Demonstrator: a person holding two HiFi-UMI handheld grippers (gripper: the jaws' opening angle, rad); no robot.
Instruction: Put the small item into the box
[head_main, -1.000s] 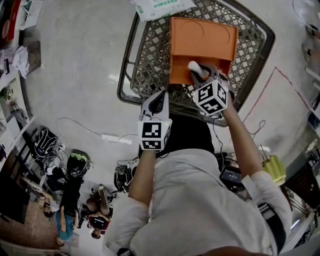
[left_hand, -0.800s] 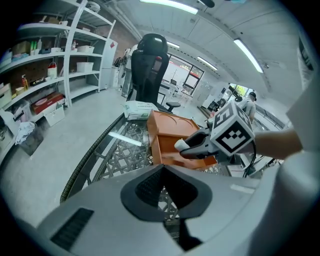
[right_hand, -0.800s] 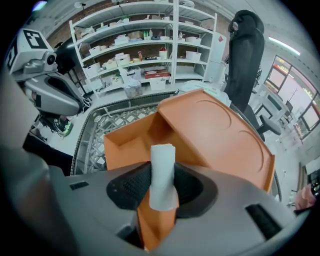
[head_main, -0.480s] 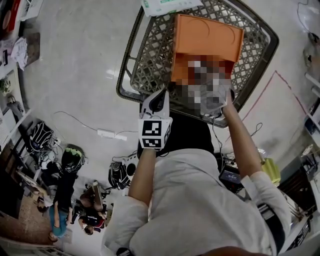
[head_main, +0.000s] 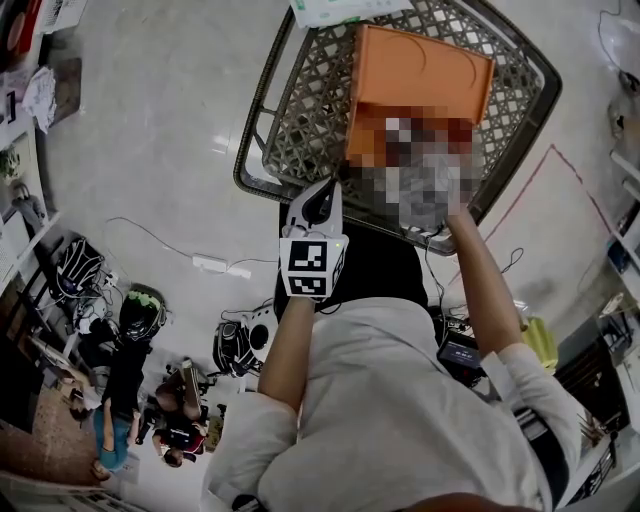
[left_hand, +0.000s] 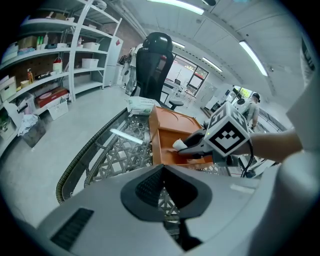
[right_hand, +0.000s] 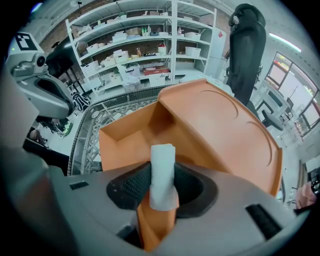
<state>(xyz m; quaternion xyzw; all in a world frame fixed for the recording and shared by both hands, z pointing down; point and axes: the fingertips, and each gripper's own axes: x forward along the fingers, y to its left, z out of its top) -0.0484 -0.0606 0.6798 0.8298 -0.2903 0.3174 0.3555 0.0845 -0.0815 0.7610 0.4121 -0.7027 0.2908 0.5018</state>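
Box (right_hand: 220, 130) one, white roll (right_hand: 162, 167) one.

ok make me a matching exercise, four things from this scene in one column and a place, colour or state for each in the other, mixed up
1 white roll
2 box
3 mesh basket
4 left hand-held gripper

a orange, lid open
b jaws together, empty
c gripped by the right hand-held gripper
d grey lattice, under the box

Pairs: 1-c, 2-a, 3-d, 4-b

Orange box (right_hand: 225, 135); white roll (right_hand: 162, 170); grey lattice basket (head_main: 300, 120); black-and-white square markers (head_main: 308, 268) on pale grey left hand-held gripper (head_main: 322, 190).
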